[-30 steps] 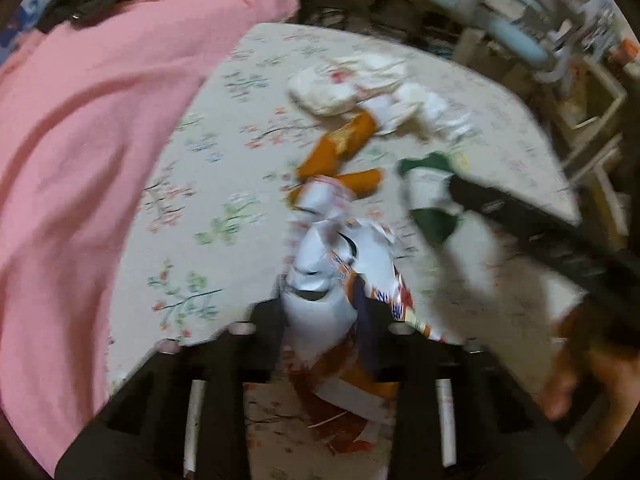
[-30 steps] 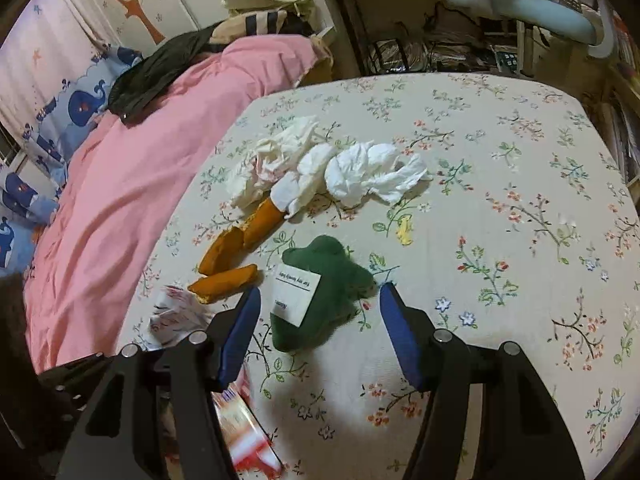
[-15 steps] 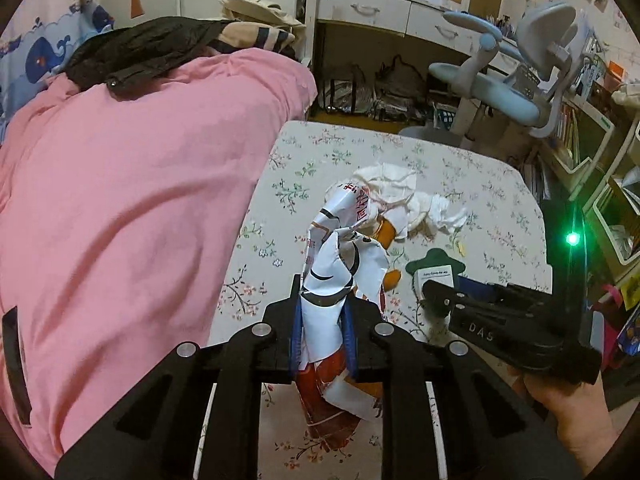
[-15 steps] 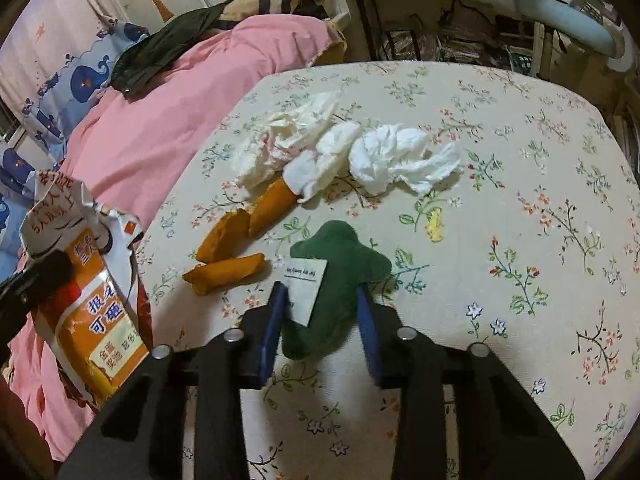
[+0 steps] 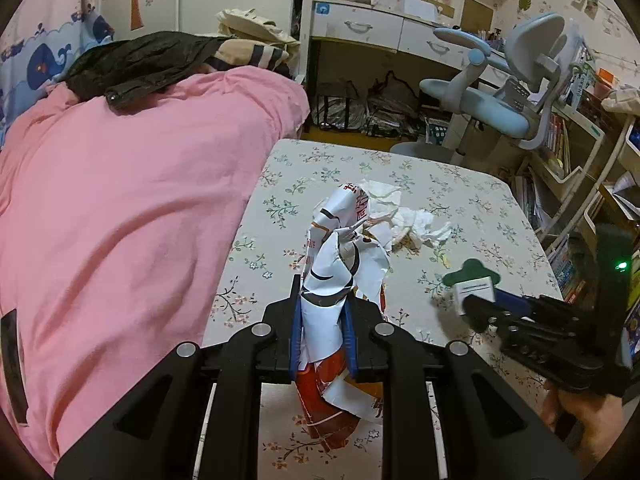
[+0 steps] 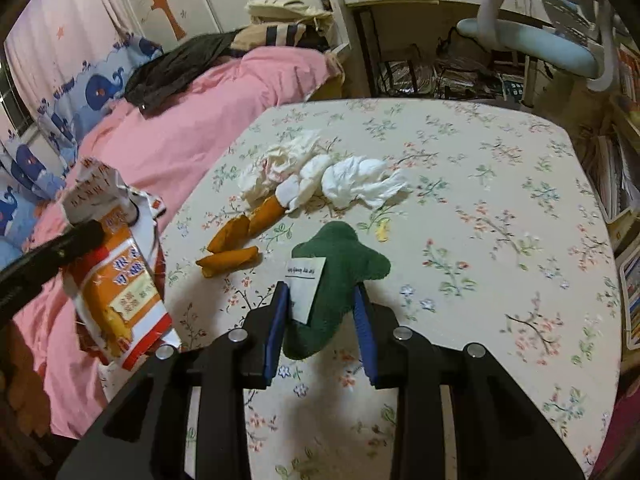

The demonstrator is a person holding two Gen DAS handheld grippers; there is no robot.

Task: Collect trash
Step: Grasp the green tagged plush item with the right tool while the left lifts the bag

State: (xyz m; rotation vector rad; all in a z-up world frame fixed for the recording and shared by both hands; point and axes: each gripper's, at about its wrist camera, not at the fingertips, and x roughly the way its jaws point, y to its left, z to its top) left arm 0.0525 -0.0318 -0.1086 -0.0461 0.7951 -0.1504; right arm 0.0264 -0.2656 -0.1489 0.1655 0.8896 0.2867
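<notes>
Two grippers are seen over a small table (image 6: pixel 500 184) covered with a flowery cloth. The left gripper (image 5: pixel 322 322) is almost shut, and a crumpled snack bag (image 5: pixel 340 280) is squeezed between its blue pads. The bag is held up off the table, with its torn top sticking up and its red bottom hanging down.

The right gripper (image 6: pixel 320 316) has just been closing, and its pads are pressed on both sides of a green plush toy (image 6: pixel 336 276). A white tag (image 6: pixel 305 284) is fixed to the toy, and the toy is held just above the cloth.

More trash is left on the table past the toy. Crumpled white tissues (image 6: pixel 320 178) are piled together, and orange peel pieces (image 6: pixel 244 240) are lying just beside them. A small yellow scrap (image 6: pixel 383 233) is near the tissues too.

A pink blanket (image 5: pixel 132 200) is spread on the bed beside the table, with a black jacket (image 5: pixel 144 60) on top. A light blue desk chair (image 5: pixel 508 92) is standing behind the table.
</notes>
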